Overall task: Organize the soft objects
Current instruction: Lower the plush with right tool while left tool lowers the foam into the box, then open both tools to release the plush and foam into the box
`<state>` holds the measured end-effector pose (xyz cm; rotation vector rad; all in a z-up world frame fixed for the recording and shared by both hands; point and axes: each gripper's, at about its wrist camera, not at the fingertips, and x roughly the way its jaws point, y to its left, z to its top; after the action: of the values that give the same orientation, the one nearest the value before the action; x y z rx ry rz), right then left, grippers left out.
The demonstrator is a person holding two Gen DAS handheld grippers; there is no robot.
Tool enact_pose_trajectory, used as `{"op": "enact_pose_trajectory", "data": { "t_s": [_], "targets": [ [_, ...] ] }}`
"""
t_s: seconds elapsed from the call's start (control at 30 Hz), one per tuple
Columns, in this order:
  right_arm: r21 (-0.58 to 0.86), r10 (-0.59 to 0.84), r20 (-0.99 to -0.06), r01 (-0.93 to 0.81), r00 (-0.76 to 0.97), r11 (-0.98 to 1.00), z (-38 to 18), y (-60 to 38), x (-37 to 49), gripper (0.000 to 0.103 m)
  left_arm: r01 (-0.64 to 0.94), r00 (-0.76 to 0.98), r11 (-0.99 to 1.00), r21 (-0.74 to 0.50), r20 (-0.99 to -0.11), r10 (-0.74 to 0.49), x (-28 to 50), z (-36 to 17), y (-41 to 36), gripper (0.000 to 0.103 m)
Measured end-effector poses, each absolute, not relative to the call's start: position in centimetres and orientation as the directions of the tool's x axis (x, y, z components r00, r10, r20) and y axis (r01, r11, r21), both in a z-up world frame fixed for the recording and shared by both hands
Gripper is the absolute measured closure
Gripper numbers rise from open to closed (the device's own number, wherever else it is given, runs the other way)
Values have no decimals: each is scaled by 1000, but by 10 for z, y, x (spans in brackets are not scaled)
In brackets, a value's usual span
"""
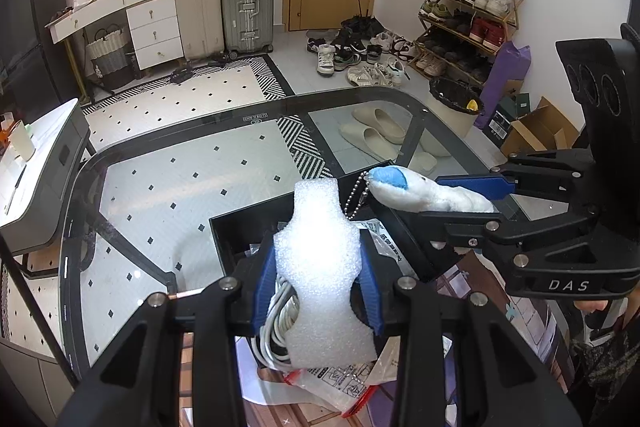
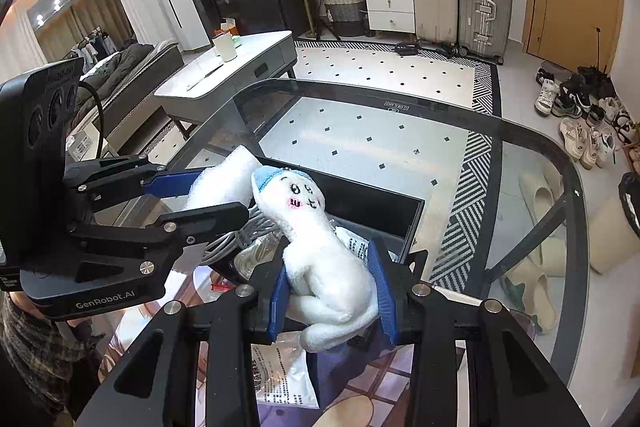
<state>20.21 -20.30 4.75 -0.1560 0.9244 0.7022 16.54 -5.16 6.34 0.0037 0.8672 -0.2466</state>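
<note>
White foam, pitted and airy, fills the left tongs (image 1: 320,281): the foam block (image 1: 322,267) is pinched at its narrowed waist between the two blue pads, which have closed in until the material dents slightly. It stands upright above the open black box (image 1: 224,227) on the glass counter (image 1: 132,187), over a coil of grey cable (image 1: 276,323) and some plastic bags (image 1: 340,383). By its look it weighs next to nothing and will crush or tear if squeezed harder, so the waist is a sensible hold; a light grip should do.

The right tongs (image 2: 330,291) are closed on the plush toy (image 2: 316,247), a white fleecy figure with a blue cap and a stitched face, gripped around its lower body with the head leaning to the far left, just beside the foam. A bead chain (image 1: 358,197) dangles from its cap, seen in the left wrist view. The plush is soft and springy; it will sag from wherever it is held, and the fleece may slip between smooth pads, so the thick middle of the body is the better place than a limb or the chain. The loose chain could snag on the box wall when the toy goes down.

Both things hang over the near part of the box, neither resting on anything.
</note>
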Motion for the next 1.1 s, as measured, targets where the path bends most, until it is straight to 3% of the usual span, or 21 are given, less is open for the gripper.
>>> {"op": "enact_pose_trajectory", "data": {
  "t_s": [1.1],
  "targets": [
    [133, 430, -819, -604, 379, 786, 3, -181, 234, 63, 195, 556, 972, -131, -802, -219, 198, 28, -57, 63]
  ]
}}
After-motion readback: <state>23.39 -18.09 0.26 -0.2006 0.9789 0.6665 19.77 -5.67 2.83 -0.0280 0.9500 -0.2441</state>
